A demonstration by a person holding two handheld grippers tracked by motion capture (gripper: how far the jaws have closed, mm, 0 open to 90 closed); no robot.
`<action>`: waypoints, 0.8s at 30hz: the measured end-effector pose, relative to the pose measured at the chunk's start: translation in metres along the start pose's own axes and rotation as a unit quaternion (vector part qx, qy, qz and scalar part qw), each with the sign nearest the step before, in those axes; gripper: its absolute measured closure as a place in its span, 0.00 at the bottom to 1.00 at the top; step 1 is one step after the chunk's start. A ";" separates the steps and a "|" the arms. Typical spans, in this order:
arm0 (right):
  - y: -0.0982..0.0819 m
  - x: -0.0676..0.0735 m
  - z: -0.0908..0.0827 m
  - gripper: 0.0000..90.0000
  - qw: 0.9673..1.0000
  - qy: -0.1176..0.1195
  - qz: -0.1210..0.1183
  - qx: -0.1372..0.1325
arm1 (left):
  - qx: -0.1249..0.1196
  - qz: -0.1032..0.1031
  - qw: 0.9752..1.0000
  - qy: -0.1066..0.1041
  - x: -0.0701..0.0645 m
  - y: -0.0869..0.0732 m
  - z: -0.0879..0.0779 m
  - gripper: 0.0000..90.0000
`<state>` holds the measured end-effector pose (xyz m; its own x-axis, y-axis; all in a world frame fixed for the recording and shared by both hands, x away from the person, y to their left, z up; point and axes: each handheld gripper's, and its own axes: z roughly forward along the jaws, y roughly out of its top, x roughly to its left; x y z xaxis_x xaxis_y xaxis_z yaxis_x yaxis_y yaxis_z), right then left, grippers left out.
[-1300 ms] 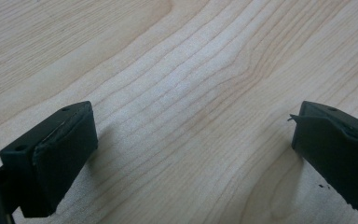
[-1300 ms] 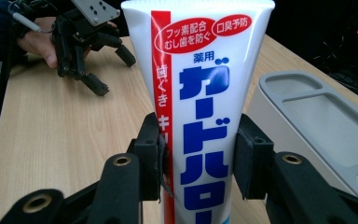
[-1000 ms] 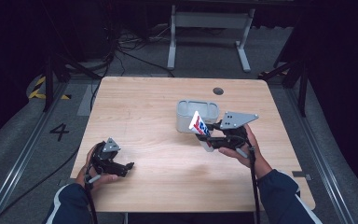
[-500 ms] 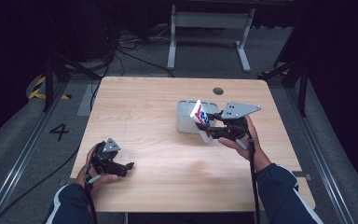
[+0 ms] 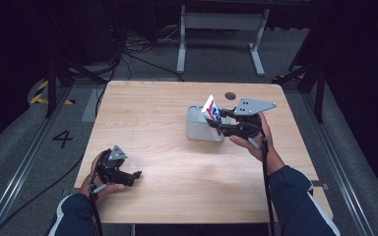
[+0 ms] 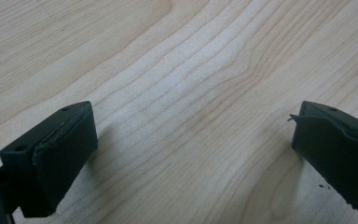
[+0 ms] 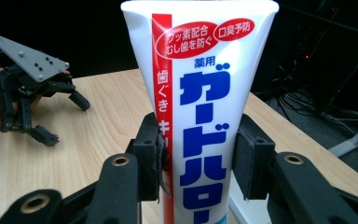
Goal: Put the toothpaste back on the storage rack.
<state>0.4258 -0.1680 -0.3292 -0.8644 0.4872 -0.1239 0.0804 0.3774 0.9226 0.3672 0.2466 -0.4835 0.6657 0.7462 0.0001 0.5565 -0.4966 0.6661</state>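
the right gripper (image 5: 215, 127), clamped on the toothpaste tube (image 5: 211, 112), has shifted up-frame since earlier, holding the tube over the grey container (image 5: 197, 129) right of centre. the left gripper (image 5: 137, 177), jaws wide, stays lower left.

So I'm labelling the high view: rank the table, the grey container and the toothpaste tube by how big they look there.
1. Table, largest by far.
2. Grey container.
3. Toothpaste tube, smallest as seen, though its lower part is hidden by the container and the right tool gripping it.
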 end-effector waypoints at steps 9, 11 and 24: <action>0.005 -0.009 0.007 0.66 1.000 -0.006 0.003 -0.002 | 0.000 0.000 1.000 0.000 0.000 0.000 0.000 0.01; 0.006 -0.010 0.008 0.66 1.000 -0.007 0.004 -0.003 | 0.000 0.000 1.000 0.000 0.000 0.000 0.000 0.01; 0.014 -0.020 0.018 0.66 1.000 -0.017 0.010 -0.010 | 0.000 0.000 1.000 0.000 0.000 0.000 0.000 0.01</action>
<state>0.4529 -0.1585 -0.3207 -0.8454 0.5211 -0.1174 0.0869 0.3510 0.9323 0.3672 0.2467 -0.4834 0.6657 0.7462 -0.0002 0.5569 -0.4967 0.6657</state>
